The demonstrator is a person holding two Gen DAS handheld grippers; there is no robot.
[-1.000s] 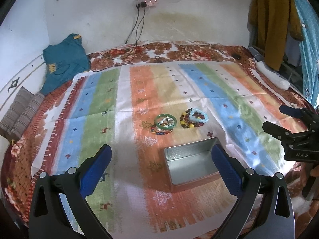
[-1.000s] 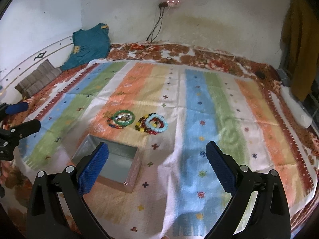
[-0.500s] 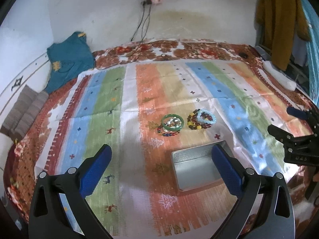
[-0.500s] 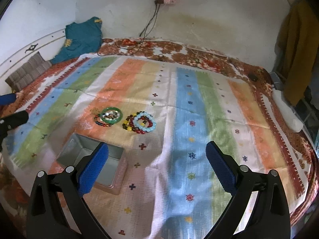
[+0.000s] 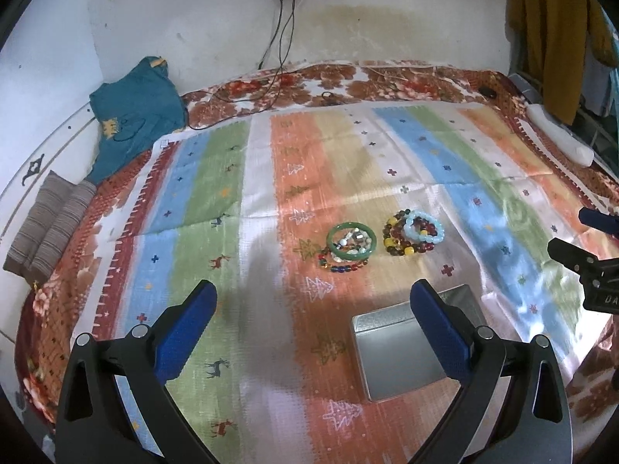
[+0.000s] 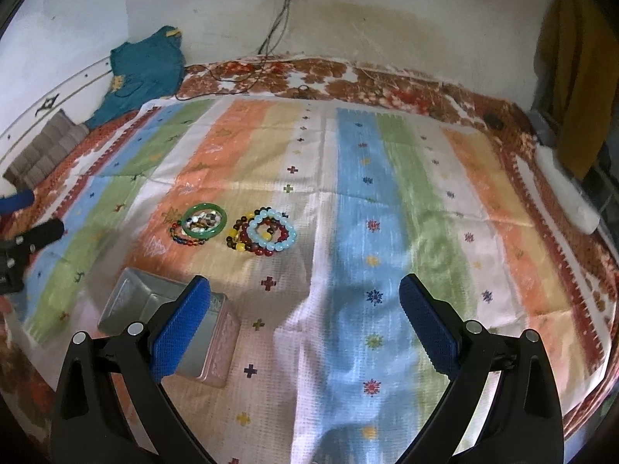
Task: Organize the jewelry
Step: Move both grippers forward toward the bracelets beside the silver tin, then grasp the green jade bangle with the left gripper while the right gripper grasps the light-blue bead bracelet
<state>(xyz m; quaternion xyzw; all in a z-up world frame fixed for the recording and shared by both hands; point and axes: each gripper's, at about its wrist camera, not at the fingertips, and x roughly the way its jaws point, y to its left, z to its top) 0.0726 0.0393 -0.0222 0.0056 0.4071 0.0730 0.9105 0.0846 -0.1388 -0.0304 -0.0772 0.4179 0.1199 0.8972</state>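
1. Left gripper (image 5: pixel 313 315): blue-padded fingers spread wide apart, holding nothing, raised over the striped cloth (image 5: pixel 483 162).
2. Right gripper (image 6: pixel 305 309): blue-padded fingers likewise wide apart and empty, above the cloth to the right of the tin.
3. Metal tin (image 5: pixel 398 352): open, rectangular, grey; sits on the cloth near its front edge, with nothing visible inside. In the left wrist view the left gripper's right finger overlaps its right side.
4. Green bangle (image 5: pixel 351 240): lies flat on the orange stripe beyond the tin, with a cluster of pale and mixed beads inside its ring and a dark multicoloured bead bracelet (image 5: pixel 342 266) at its near edge.
5. Pale blue bead bracelet (image 5: pixel 423 229): just right of the bangle, resting on a red, brown and yellow bead bracelet (image 5: pixel 396 245).
6. Teal garment (image 5: pixel 135 116): heaped at the far left against the wall.
7. Floral bedspread (image 5: pixel 406 81): under the cloth, showing at the edges.
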